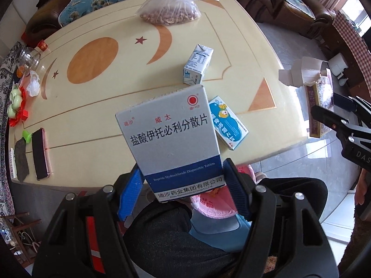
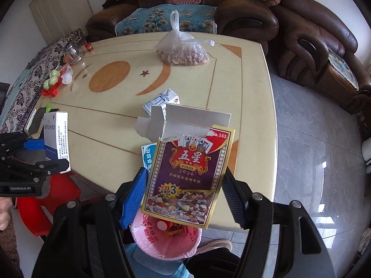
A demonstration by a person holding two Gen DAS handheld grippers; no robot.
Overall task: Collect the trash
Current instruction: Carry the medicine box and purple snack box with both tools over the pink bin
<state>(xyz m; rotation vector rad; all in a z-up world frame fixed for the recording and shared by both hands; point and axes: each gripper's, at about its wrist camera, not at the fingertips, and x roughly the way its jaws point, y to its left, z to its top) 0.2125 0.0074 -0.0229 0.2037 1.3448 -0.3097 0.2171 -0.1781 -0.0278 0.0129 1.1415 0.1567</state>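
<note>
The worktop (image 2: pixel 250 120) is a glossy cream slab with rounded corners, inlaid with an orange disc, crescents, small dark stars and thin brown border lines, and it stands on pale grey polished floor tiles (image 2: pixel 313 139). Brown leather sofas (image 2: pixel 301 34) wrap the far and right sides of the room, one with a blue patterned cushion (image 2: pixel 162 20). The left gripper (image 1: pixel 183 180) is clamped on a grey-and-blue medicine box (image 1: pixel 167 134), lifted clear of the worktop above its near edge. The right gripper (image 2: pixel 185 190) is clamped on a purple playing-card box (image 2: pixel 187 173) with its torn top flap standing open, also held up off the surface. Below both, near the person's dark-clothed lap, sits a bin lined with a pink bag (image 2: pixel 162 241) that already holds some scraps. On the worktop, a small white-and-blue milk carton (image 1: pixel 198 67) stands near the middle, with a blue cartoon-printed box (image 1: pixel 228 122) lying just nearer the edge. At the far side rests a knotted clear bag of peanuts (image 1: pixel 171 11). Along the left edge are a phone (image 1: pixel 40 153), a dark cloth (image 1: pixel 20 159), green and red small items (image 1: pixel 16 102), a crumpled white wrapper (image 1: pixel 33 84) and a glass jar (image 1: pixel 29 58).
</note>
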